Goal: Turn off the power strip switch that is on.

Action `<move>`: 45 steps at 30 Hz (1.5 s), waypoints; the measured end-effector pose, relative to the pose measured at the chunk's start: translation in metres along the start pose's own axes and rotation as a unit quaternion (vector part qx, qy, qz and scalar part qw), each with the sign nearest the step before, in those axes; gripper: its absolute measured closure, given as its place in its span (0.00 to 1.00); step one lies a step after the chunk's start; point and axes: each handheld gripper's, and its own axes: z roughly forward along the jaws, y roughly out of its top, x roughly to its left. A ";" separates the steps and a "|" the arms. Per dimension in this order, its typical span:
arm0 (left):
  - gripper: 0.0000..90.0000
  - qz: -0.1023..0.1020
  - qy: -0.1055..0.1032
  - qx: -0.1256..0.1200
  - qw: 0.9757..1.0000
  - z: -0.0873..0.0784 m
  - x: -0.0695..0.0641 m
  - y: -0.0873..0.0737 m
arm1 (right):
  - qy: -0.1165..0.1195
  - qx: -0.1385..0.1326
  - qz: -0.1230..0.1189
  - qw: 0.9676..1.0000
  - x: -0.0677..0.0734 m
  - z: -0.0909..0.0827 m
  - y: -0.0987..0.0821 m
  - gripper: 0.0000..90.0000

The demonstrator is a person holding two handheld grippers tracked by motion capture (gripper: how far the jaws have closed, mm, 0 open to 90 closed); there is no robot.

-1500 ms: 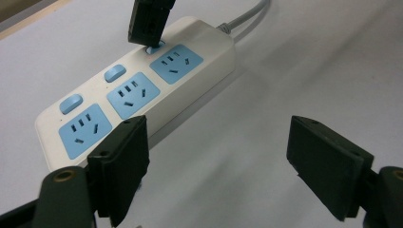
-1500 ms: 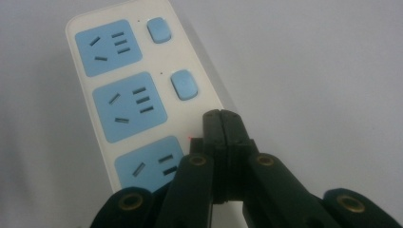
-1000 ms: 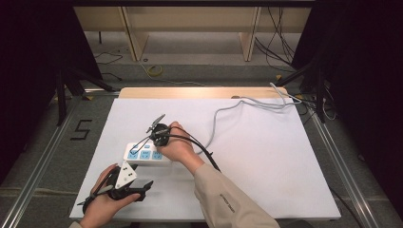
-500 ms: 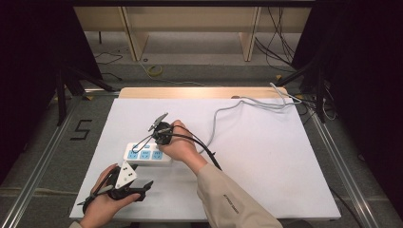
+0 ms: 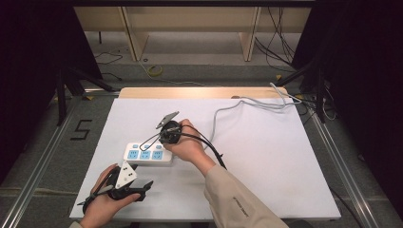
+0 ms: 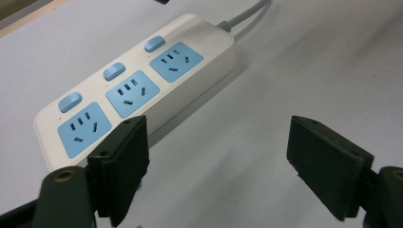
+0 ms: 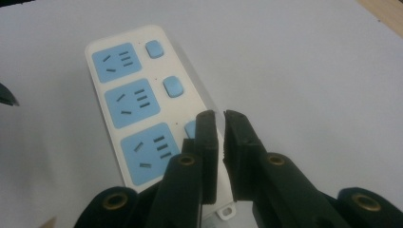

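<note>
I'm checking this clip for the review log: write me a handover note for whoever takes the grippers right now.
Left gripper: open, nothing between its fingers, resting on the table near the front edge, just in front of the power strip.
Right gripper: fingers almost together, just starting to part, holding nothing; tips over the switch at the strip's cord end.
Power strip: lies flat on the table, three blue sockets, three blue switches, all sockets free. Its grey cable runs off to the far right corner.
Done: cannot tell whether that switch has been pressed.
Left: check the near switch, then the other two.
</note>
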 end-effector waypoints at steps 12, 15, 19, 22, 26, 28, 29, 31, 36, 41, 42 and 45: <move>0.25 -0.001 0.001 0.001 1.000 0.000 0.000 0.000 | -0.001 -0.025 0.023 0.999 -0.009 -0.028 -0.024 0.84; 0.25 -0.001 0.001 0.001 1.000 0.000 0.000 0.000 | -0.006 -0.028 0.026 0.999 -0.011 -0.035 -0.030 0.83; 0.25 -0.004 0.002 -0.001 1.000 0.001 0.000 0.000 | -0.007 -0.031 0.033 0.999 -0.012 -0.046 -0.038 0.82; 0.24 -0.003 0.002 0.002 1.000 0.001 0.000 -0.001 | -0.010 -0.033 0.033 0.999 -0.013 -0.053 -0.044 0.80; 0.24 -0.004 0.002 0.002 1.000 0.000 0.001 -0.001 | -0.013 -0.032 0.035 0.999 -0.014 -0.061 -0.052 0.78; 0.25 -0.007 0.003 0.000 1.000 0.001 0.001 -0.001 | -0.013 -0.033 0.036 0.999 -0.015 -0.065 -0.057 0.77; 0.24 -0.006 0.003 0.000 1.000 0.001 0.001 -0.001 | -0.012 -0.035 0.042 0.998 -0.015 -0.068 -0.059 0.76; 0.24 -0.006 0.003 0.001 1.000 0.001 0.001 -0.001 | -0.013 -0.038 0.048 0.998 -0.015 -0.072 -0.063 0.75; 0.24 -0.007 0.004 0.001 1.000 0.001 0.001 -0.002 | -0.015 -0.045 0.059 0.997 -0.015 -0.085 -0.075 0.72; 0.25 -0.008 0.004 0.004 1.000 0.001 0.002 -0.002 | -0.018 -0.048 0.067 0.996 -0.017 -0.099 -0.093 0.70; 0.25 -0.008 0.004 0.004 1.000 0.001 0.002 -0.002 | -0.018 -0.049 0.068 0.996 -0.018 -0.100 -0.096 0.70; 0.24 -0.009 0.004 0.005 1.000 0.001 0.002 -0.002 | -0.021 -0.046 0.074 0.996 -0.018 -0.107 -0.108 0.69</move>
